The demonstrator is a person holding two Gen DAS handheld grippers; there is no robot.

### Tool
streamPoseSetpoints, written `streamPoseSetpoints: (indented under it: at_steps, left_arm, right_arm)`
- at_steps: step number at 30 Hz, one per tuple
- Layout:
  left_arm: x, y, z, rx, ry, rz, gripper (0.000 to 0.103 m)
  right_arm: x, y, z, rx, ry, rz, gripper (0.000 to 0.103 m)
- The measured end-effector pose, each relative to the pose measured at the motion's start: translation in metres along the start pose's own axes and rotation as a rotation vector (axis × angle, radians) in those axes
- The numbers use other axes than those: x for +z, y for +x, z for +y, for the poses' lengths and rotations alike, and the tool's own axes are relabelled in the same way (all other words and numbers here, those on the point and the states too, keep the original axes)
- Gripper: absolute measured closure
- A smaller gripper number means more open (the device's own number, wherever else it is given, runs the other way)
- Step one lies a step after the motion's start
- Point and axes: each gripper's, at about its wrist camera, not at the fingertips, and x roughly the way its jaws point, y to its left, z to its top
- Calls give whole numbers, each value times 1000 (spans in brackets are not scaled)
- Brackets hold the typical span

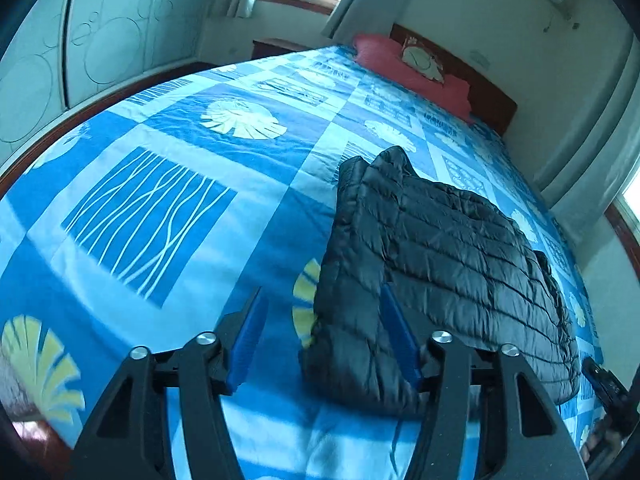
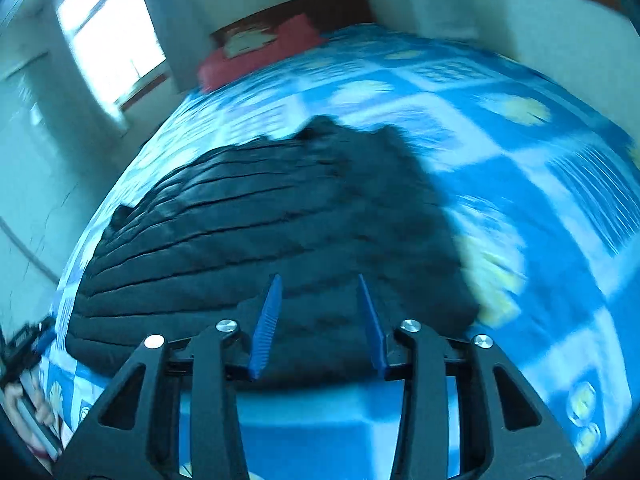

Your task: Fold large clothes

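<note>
A black quilted puffer jacket (image 1: pixel 440 248) lies folded into a thick bundle on the blue patterned bed sheet (image 1: pixel 160 200), towards the bed's near right side. My left gripper (image 1: pixel 323 290) hovers open above the jacket's near left edge; its right finger is over the fabric, its left finger over bare sheet. In the blurred right wrist view the jacket (image 2: pixel 280 216) fills the middle. My right gripper (image 2: pixel 318 278) is held over its near edge with blue pads (image 2: pixel 266 320) apart and nothing pinched between them.
A red pillow (image 1: pixel 412 72) lies at the wooden headboard (image 1: pixel 492 100). A white wardrobe (image 1: pixel 100 40) stands beyond the bed's left side and windows (image 2: pixel 108 28) sit in the walls. A person's hand (image 2: pixel 28 404) shows at the lower left edge of the right wrist view.
</note>
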Motion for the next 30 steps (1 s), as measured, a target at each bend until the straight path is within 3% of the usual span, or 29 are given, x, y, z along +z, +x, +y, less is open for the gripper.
streamPoseSetpoints:
  at_steps: [3,13,21,26,30]
  left_arm:
    - [18,12,-1,17,31,17,42]
    - [54,34,-11,131,173,5,42]
    - [65,59,-17,137,176,36,42]
    - [66,74,-26,141,190,57,42]
    - [66,84,-34,135,206,71,42]
  right_arm:
    - [12,25,36,32,-66,33,74]
    - [48,77,110,-17,-184,69,74]
    - [65,115,135,-54,-216,87,74]
    - [52,149,134,-105,-228,154,74]
    - [39,164,135,-152,-258,146,74]
